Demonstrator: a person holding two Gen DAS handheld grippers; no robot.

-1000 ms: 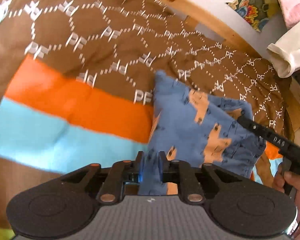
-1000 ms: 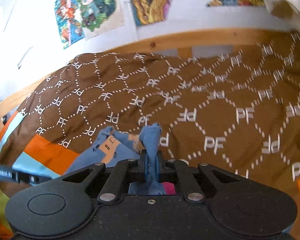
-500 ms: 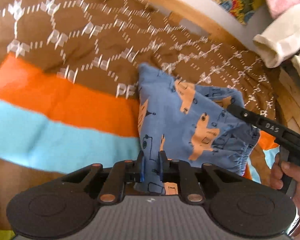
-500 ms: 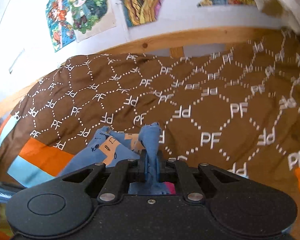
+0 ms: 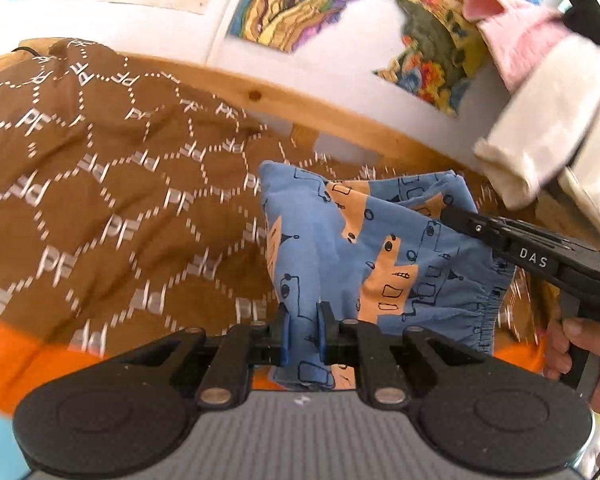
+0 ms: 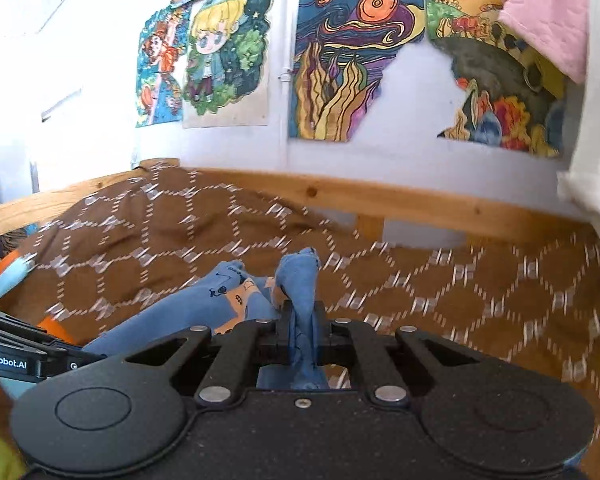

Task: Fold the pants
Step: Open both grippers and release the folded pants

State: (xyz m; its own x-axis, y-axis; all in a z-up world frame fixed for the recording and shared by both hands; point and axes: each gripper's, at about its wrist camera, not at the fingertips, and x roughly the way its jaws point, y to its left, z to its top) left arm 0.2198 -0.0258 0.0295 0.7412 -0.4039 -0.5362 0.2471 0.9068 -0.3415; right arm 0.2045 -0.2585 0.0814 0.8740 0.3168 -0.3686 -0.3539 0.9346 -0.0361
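Observation:
The small blue pants [image 5: 340, 248] with orange prints hang lifted above the brown patterned bedspread [image 5: 100, 208], stretched between both grippers. My left gripper [image 5: 303, 330] is shut on one edge of the cloth. In the left wrist view the right gripper [image 5: 452, 212] comes in from the right, held by a hand [image 5: 568, 340], and grips the pants near the elastic waistband. Seen from the right wrist, my right gripper [image 6: 305, 330] is shut on a bunched fold of the pants [image 6: 300, 280], and the left gripper's body [image 6: 24, 356] shows at the left edge.
A wooden bed rail [image 6: 380, 200] runs along the far side of the bed, under a wall with colourful posters [image 6: 356, 56]. White and pink cloths [image 5: 548, 112] hang at the upper right. Orange and light blue stripes [image 5: 16, 360] of the bedspread lie near me.
Both grippers have risen with the pants, lifting the cloth off the bedspread. The views have tilted up, so the wall and posters now fill the top.

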